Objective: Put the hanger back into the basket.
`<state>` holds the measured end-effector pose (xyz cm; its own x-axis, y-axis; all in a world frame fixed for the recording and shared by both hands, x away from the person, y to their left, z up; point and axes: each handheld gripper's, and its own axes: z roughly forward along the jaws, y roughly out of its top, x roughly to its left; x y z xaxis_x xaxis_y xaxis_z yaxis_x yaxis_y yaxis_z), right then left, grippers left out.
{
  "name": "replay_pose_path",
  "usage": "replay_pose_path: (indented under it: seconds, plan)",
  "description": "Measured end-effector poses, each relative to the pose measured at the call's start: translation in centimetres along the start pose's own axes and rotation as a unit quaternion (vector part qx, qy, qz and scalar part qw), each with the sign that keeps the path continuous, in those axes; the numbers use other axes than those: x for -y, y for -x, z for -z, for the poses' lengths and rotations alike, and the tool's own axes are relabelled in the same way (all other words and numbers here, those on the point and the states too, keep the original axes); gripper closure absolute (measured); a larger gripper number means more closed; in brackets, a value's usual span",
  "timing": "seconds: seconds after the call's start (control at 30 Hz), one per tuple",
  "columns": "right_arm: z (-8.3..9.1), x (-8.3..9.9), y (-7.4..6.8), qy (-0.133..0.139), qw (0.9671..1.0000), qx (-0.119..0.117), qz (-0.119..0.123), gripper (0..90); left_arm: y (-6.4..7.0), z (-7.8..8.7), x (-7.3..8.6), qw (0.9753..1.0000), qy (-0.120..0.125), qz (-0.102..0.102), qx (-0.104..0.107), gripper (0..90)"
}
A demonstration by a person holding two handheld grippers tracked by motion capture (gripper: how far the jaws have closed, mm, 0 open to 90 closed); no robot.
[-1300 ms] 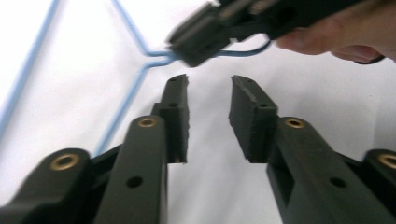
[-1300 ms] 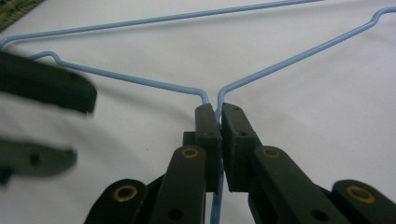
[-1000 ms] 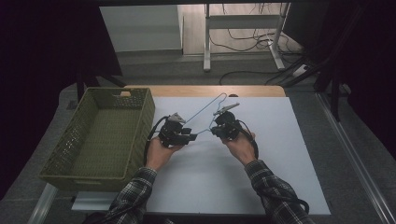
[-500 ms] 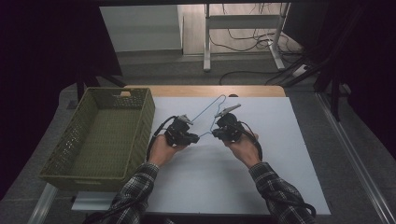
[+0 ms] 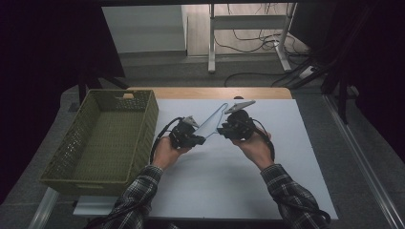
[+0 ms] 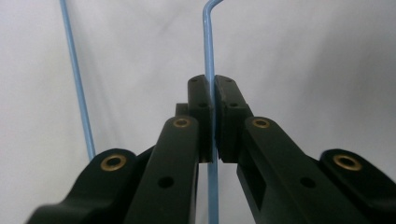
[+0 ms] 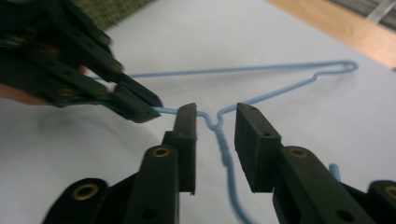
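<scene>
A light blue wire hanger point(image 5: 213, 119) is held just above the white table between my two grippers. My left gripper point(image 6: 213, 88) is shut on one of its wires point(image 6: 208, 37), which runs up between the pads. In the high view the left gripper point(image 5: 201, 140) is left of the hanger, in the person's left hand. My right gripper point(image 7: 215, 114) is open, its jaws on either side of the hanger's twisted neck point(image 7: 221, 140) without touching it. The left gripper's jaws point(image 7: 135, 105) pinch the wire just left of there. In the high view the right gripper point(image 5: 221, 130) faces the left one.
A green woven basket point(image 5: 62, 157) with nothing in it stands at the table's left side. The white table surface point(image 5: 296, 167) extends right of and in front of the hands. A wooden strip point(image 5: 210, 93) runs along the far edge.
Both hands and the hanger have shifted slightly to the right. The left gripper's hold on the wire looks unchanged.
</scene>
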<state>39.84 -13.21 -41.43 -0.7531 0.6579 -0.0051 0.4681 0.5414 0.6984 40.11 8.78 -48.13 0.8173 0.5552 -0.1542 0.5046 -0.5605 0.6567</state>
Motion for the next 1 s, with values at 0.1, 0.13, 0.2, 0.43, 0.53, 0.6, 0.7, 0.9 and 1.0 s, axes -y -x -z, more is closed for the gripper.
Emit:
replay_pose_path:
  seconds: [0.1,0.13,0.2,0.43,0.53,0.6,0.7,0.9,1.0]
  plan:
    - [1.7,-0.5,-0.4,0.015,0.9998,-0.006,0.008,63.9,-0.5,0.4,-0.1,0.9997,0.004,0.02,0.009,87.1]
    - [2.4,-0.5,-0.7,0.016,0.9998,-0.012,0.009,62.5,-0.5,0.4,-0.1,0.9996,0.006,0.024,0.011,87.1]
    - [3.2,-0.3,-1.1,0.018,0.9996,-0.017,0.015,61.0,-0.6,0.5,-0.1,0.9994,0.009,0.028,0.015,87.1]
    - [3.7,2.9,-0.9,0.008,0.9997,-0.02,0.009,57.6,-0.6,0.9,0.1,0.9987,0.026,0.04,0.019,87.1]
    - [3.4,4.2,-0.2,0.009,0.9998,-0.017,-0.002,57.4,-0.6,1.1,0.2,0.9984,0.031,0.043,0.022,87.1]
    - [3.2,4.4,0.0,0.01,0.9998,-0.015,-0.008,57.5,-0.6,1.1,0.3,0.9982,0.032,0.044,0.024,87.1]
    - [2.5,4.6,1.0,0.038,0.999,-0.012,-0.017,58.0,-0.6,1.2,0.4,0.9976,0.038,0.047,0.035,87.1]
    - [0.8,3.8,1.3,0.076,0.9968,-0.018,-0.02,59.4,-0.3,1.3,0.5,0.9966,0.046,0.05,0.046,87.1]
    - [0.0,3.3,1.1,0.093,0.9953,-0.02,-0.017,62.2,-0.2,1.3,0.6,0.9965,0.046,0.05,0.049,87.1]
